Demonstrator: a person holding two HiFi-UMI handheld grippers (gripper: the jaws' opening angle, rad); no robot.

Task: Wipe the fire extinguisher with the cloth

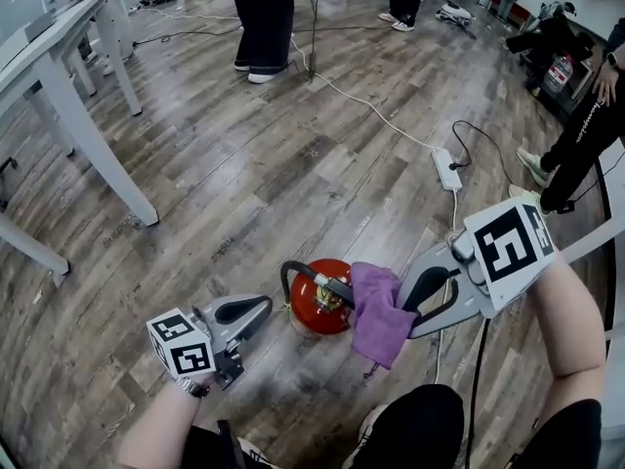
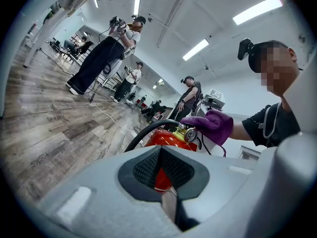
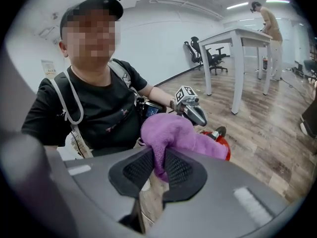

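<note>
Right gripper (image 3: 159, 155): fingers (image 3: 136, 171) clamped on a fold of the purple cloth (image 3: 173, 133), which is pinched between the dark pads and bunches out past the tips. In the head view the cloth drapes over the right side of the fire extinguisher (image 1: 314, 311), covers the valve end and hangs down toward the floor (image 1: 244, 184). So the extinguisher sits right in front of the right fingers, with only cloth between them. Whether the cloth is pressed hard on the body I can't tell.

Left gripper (image 2: 159, 152): fingers (image 2: 143, 171) together, nothing gripped. Red of the extinguisher shows through the slot behind the pads. The tips point roughly level at the left side of the red body and sit just beside it. Whether they touch it is unclear.

The extinguisher stands upright on the wood floor between the two grippers, seen from above in the head view. Its black hose (image 1: 293, 274) curves over the left of the top. The left gripper view shows a round gauge (image 2: 190, 135) by the valve, just under the cloth's edge.

Farther out: a white power strip (image 1: 447, 169) lies on the floor beyond the extinguisher, with a white cable (image 1: 361, 101) running off it. A white bench (image 1: 59, 76) stands at far left. People (image 1: 264, 18) stand at the top and right edges of the head view.
</note>
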